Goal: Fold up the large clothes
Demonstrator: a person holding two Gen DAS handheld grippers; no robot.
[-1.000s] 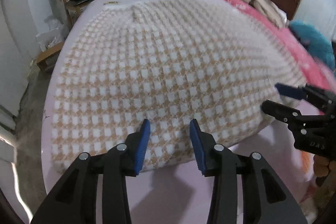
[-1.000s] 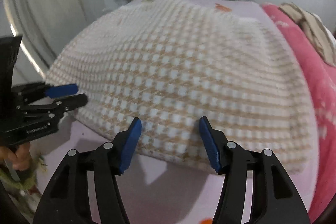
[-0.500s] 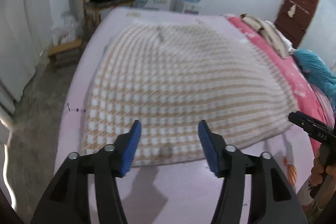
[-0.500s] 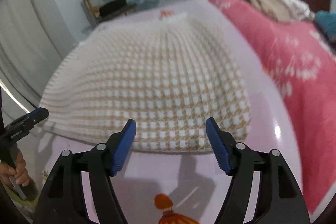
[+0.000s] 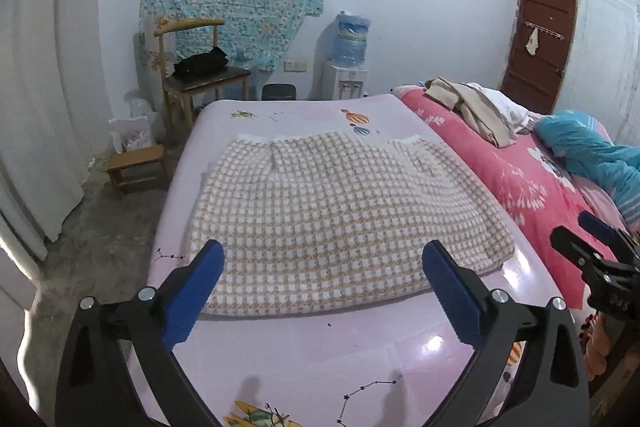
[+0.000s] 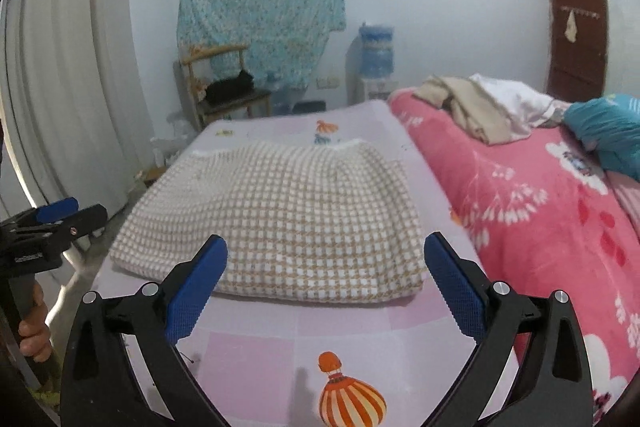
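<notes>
Lying flat on the lilac sheet (image 5: 304, 355), the checked knit (image 5: 340, 215) sits just ahead of both grippers, its near folded edge running crosswise to the fingers. The left gripper (image 5: 323, 291) and right gripper (image 6: 326, 287) are both opening, fingers spread wide, nothing between them, clear of the cloth. Each faces its own near corner, so neither is nearer; a further fold would likely take that near edge away toward the far hem.

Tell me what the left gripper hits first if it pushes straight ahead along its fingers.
Probably the near folded edge of the checked garment; the left gripper, jaws opening and empty, points down at it. Depth is unclear, so possibly the lilac sheet.
</notes>
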